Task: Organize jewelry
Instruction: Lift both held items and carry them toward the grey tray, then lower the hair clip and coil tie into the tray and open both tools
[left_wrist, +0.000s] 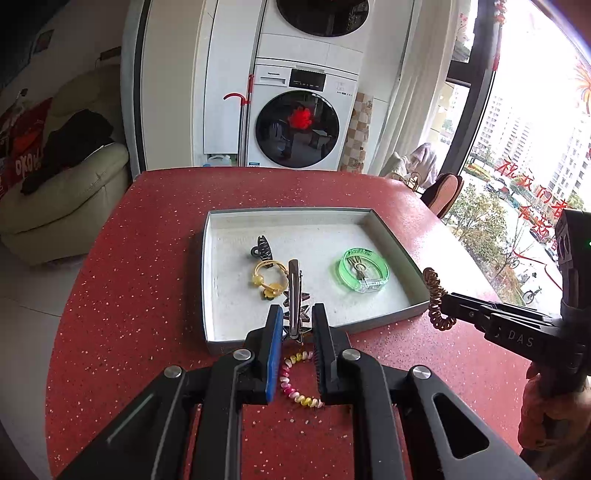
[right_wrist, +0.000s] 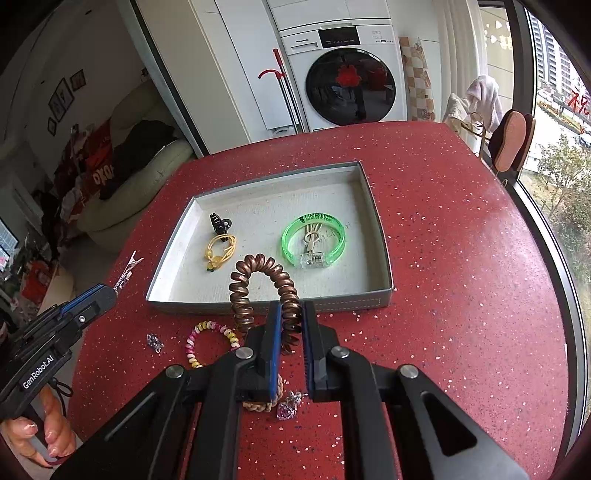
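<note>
A: Where's the silver hair clip (left_wrist: 293, 295)?
B: Centre of the left wrist view, clamped in the left gripper (left_wrist: 298, 320), over the near edge of the grey tray (left_wrist: 216, 280).
A: And the other gripper?
B: The right gripper (right_wrist: 291, 325) pinches a brown spiral hair tie (right_wrist: 258, 284), lower centre of its view.
A: Inside the tray?
B: A green bangle (right_wrist: 314, 240), a yellow hair tie (right_wrist: 219, 247) and a black claw clip (right_wrist: 218, 221). A pink-and-yellow coil tie (right_wrist: 210, 341) lies on the red bench (right_wrist: 461, 258), lower left.
</note>
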